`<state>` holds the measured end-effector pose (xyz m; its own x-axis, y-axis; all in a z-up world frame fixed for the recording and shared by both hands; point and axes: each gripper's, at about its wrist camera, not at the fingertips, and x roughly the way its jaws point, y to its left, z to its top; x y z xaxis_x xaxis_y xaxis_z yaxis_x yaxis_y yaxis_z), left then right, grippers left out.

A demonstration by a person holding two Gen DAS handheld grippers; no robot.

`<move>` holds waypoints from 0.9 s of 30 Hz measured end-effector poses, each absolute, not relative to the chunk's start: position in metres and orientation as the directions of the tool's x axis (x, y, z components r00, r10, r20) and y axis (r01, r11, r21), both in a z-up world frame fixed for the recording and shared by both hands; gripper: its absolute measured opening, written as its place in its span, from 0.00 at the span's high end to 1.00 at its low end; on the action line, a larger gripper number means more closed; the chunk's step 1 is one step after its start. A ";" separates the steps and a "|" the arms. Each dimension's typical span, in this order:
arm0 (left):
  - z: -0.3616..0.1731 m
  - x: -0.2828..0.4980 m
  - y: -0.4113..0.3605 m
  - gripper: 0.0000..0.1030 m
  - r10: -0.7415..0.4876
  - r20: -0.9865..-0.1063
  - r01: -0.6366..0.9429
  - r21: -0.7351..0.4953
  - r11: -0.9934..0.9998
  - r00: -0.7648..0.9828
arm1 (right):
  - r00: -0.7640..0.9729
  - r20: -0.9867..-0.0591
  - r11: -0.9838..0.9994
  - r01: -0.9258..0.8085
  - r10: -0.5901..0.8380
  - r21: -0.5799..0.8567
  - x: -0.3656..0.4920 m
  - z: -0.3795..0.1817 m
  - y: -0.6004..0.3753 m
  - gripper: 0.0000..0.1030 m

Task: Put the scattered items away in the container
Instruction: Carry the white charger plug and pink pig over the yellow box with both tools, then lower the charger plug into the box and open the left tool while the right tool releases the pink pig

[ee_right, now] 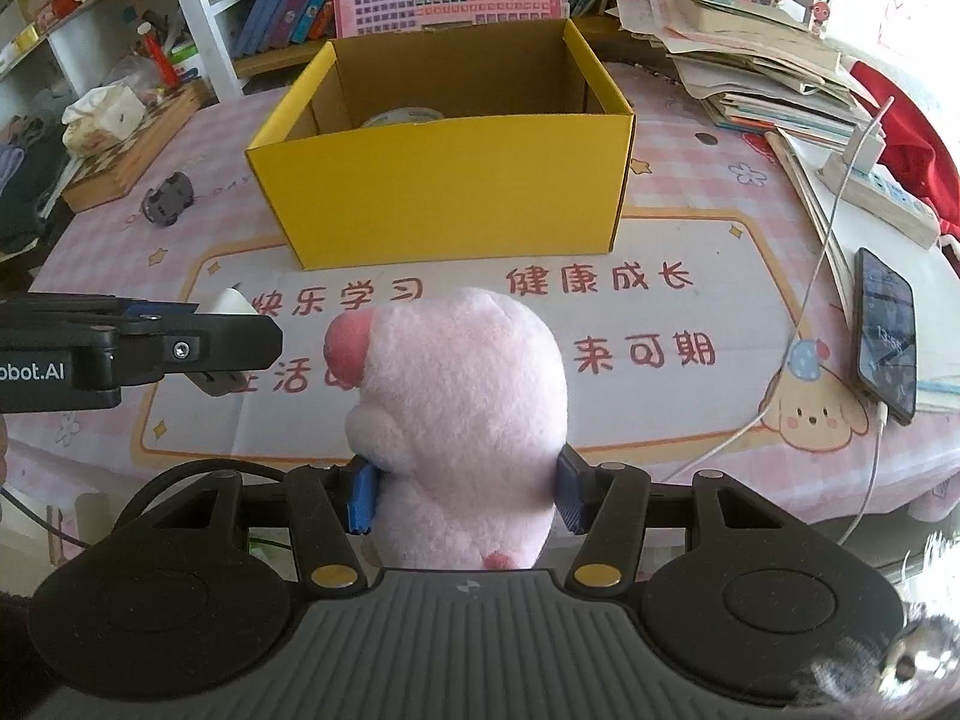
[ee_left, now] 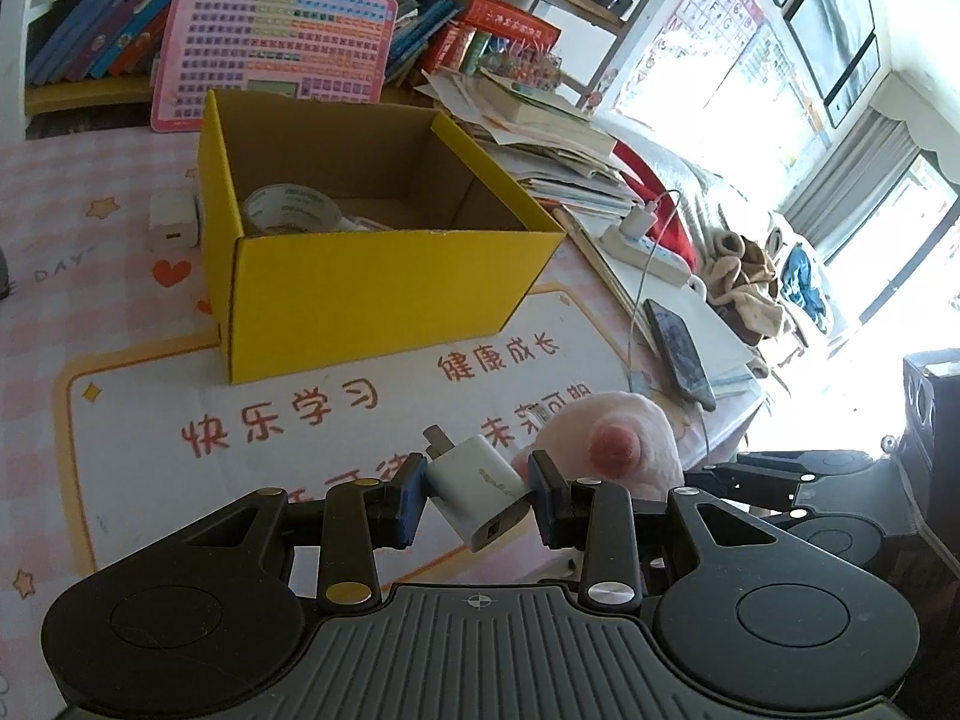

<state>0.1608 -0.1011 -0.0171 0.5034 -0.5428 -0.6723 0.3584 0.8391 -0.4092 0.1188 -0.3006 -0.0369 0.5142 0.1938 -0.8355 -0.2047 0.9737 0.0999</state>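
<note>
My left gripper [ee_left: 474,489] is shut on a white plug adapter [ee_left: 477,486], held tilted above the printed mat with its prongs pointing up-left. My right gripper [ee_right: 465,495] is shut on a pink plush pig [ee_right: 462,408], whose snout faces left. The pink plush pig [ee_left: 618,444] also shows just right of the left gripper. An open yellow cardboard box [ee_left: 360,276] stands beyond both grippers, with a roll of tape [ee_left: 291,210] inside. In the right wrist view the yellow box [ee_right: 444,180] is straight ahead and the left gripper [ee_right: 240,339] comes in from the left edge.
A second white charger [ee_left: 171,219] lies left of the box, a small dark toy car [ee_right: 168,198] farther left. A phone [ee_right: 885,333] on a cable, a power strip [ee_right: 882,192] and a paper stack [ee_right: 762,72] crowd the right side. A pink chart board [ee_left: 270,48] leans behind the box.
</note>
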 end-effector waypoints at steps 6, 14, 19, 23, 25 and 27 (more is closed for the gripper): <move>-0.009 0.181 -0.112 0.66 -0.525 -0.662 0.366 -0.379 0.850 0.535 | 0.524 -0.824 0.968 -0.225 0.214 0.108 0.144 -0.034 -0.311 0.49; 0.012 0.210 -0.123 0.66 -0.489 -0.628 0.370 -0.322 0.872 0.606 | 0.580 -0.771 0.957 -0.255 0.264 0.136 0.188 -0.018 -0.326 0.49; 0.024 0.229 -0.124 0.66 -0.444 -0.604 0.340 -0.286 0.896 0.661 | 0.618 -0.729 0.948 -0.289 0.293 0.136 0.222 -0.002 -0.333 0.49; 0.030 0.245 -0.122 0.66 -0.398 -0.594 0.302 -0.258 0.918 0.699 | 0.645 -0.693 0.935 -0.331 0.323 0.127 0.251 0.010 -0.332 0.49; 0.031 0.254 -0.121 0.66 -0.375 -0.593 0.281 -0.248 0.927 0.713 | 0.655 -0.677 0.928 -0.352 0.336 0.121 0.265 0.015 -0.330 0.49; 0.032 0.263 -0.121 0.66 -0.355 -0.595 0.264 -0.238 0.935 0.721 | 0.663 -0.660 0.920 -0.375 0.352 0.113 0.279 0.018 -0.326 0.49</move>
